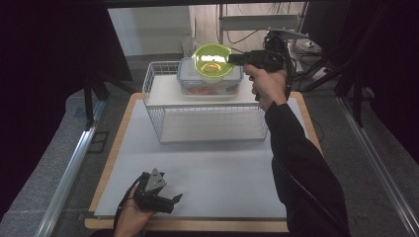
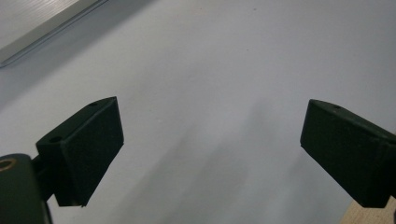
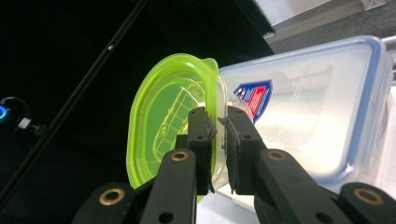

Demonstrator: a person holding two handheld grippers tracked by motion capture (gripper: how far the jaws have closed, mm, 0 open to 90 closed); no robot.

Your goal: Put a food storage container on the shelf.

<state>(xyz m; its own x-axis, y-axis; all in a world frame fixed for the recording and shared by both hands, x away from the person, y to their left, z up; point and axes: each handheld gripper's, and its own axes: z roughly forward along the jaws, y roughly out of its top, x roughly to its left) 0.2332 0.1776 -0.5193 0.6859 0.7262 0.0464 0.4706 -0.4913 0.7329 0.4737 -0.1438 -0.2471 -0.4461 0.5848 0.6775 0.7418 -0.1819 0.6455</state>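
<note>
Seemingly midway: on the table a wire rack carries a lidded clear box. Above the box, the right gripper pinches the rim of a green bowl, not yet set down. Nearer, the left gripper rests, jaws spread, empty.

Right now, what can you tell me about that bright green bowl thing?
The green bowl is see-through, glossy plastic, lime-coloured, with a rounded shape and a thicker rim. The right gripper pinches its rim between the black fingers and holds it up in the air, tipped so the high view looks into its opening. It hangs above the clear, blue-edged box that sits on the white wire rack at the table's far side. Whether bowl and box touch is unclear.
</note>
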